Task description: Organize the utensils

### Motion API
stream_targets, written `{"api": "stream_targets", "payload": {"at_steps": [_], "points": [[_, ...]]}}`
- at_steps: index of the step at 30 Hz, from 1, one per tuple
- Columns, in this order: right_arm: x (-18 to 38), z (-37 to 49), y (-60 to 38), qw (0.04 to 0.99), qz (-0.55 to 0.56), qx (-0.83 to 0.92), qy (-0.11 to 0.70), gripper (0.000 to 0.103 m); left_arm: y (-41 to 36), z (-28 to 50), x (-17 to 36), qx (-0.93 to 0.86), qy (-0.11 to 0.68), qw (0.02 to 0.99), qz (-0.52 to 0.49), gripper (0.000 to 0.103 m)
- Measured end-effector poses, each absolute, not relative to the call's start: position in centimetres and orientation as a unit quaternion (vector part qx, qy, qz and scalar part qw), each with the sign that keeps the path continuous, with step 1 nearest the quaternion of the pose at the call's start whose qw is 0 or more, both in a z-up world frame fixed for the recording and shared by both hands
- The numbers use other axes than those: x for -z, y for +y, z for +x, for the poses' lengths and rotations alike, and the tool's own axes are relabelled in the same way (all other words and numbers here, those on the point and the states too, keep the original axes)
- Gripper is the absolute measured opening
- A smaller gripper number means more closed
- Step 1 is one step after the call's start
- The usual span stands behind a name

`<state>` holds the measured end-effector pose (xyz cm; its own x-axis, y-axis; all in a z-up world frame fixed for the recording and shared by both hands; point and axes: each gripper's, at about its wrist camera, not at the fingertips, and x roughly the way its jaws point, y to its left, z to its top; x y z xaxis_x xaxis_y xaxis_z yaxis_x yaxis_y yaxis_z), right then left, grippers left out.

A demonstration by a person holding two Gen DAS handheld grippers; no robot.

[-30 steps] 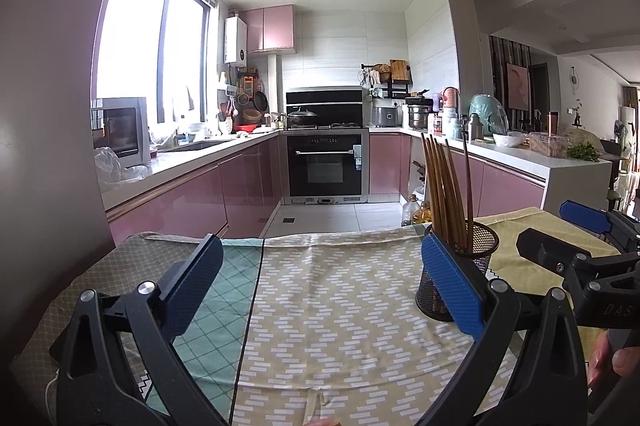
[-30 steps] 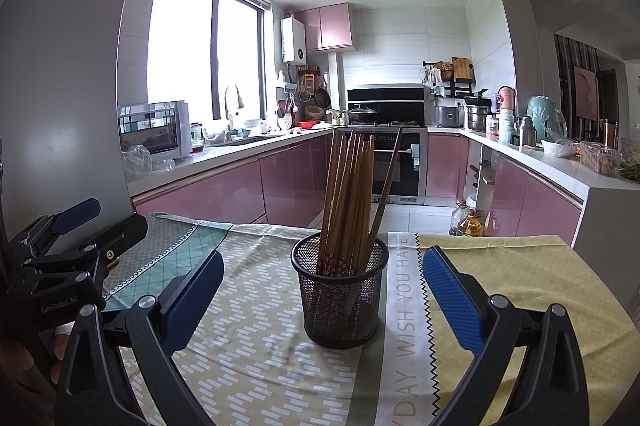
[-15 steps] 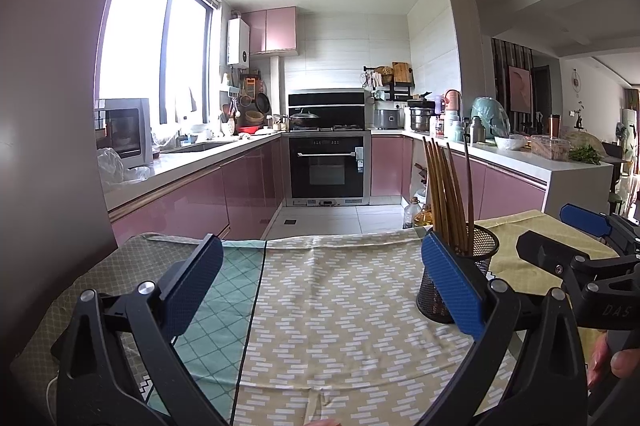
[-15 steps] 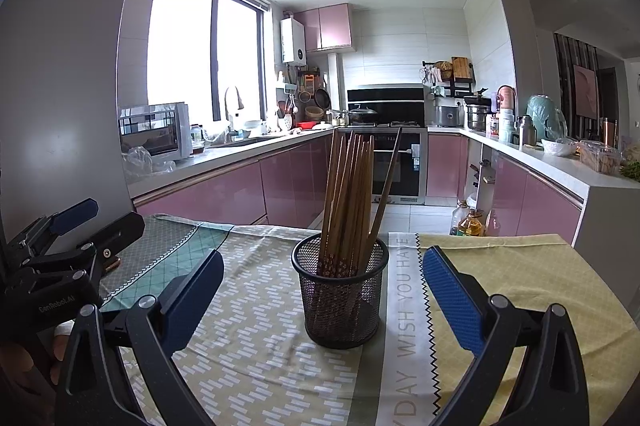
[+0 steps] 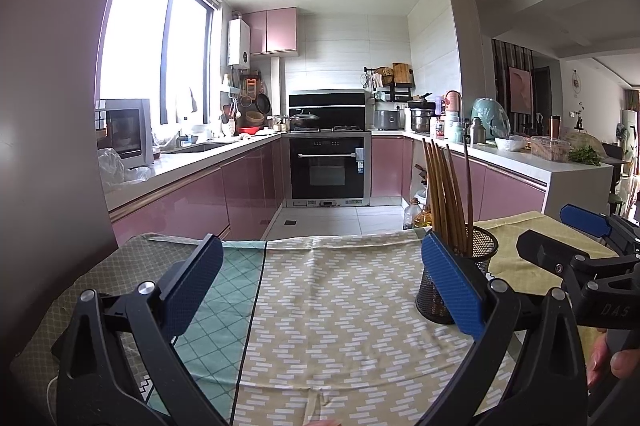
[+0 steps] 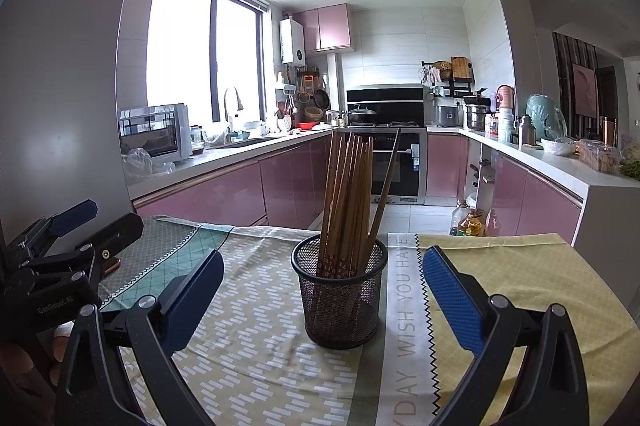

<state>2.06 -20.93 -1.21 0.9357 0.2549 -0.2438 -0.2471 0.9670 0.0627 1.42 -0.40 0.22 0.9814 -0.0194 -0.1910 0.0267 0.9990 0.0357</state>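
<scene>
A black mesh holder (image 6: 339,296) is seen standing upright on the patterned cloth (image 6: 256,338) that covers the worktop, and a bundle of wooden chopsticks (image 6: 347,201) is held in it, their tips fanned upward, with one darker stick leaning off to the right. In the right wrist view the holder is framed between the jaws of the right gripper (image 6: 323,296), which are spread wide with nothing between them but air; the holder is touched by neither pad. The whole rim and the base of the holder are shown only in this view, as is the printed strip of lettering (image 6: 404,326) running along the cloth just to the right of it.

In the left wrist view the same holder (image 5: 482,252) is pushed to the right of the frame and is partly covered by the blue pad on that side of the left gripper (image 5: 322,284), so that only its upper rim and part of its wall are visible. The jaws of the left gripper are likewise held wide apart and are empty, above a bare stretch of cloth (image 5: 332,306).

Each gripper is caught by the other camera: the right one (image 5: 560,238) at the right edge, the left one (image 6: 96,218) at the left edge. A pink-fronted kitchen with an oven (image 5: 328,165) lies beyond.
</scene>
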Motion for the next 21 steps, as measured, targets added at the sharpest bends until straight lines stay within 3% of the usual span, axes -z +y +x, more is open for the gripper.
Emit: {"api": "stream_targets", "payload": {"at_steps": [21], "points": [[1.07,1.95,-20.89,0.984,0.018,-0.127,0.127,0.097,-0.54,1.28,-0.35,0.010,0.096,0.995,0.019,0.098]]}}
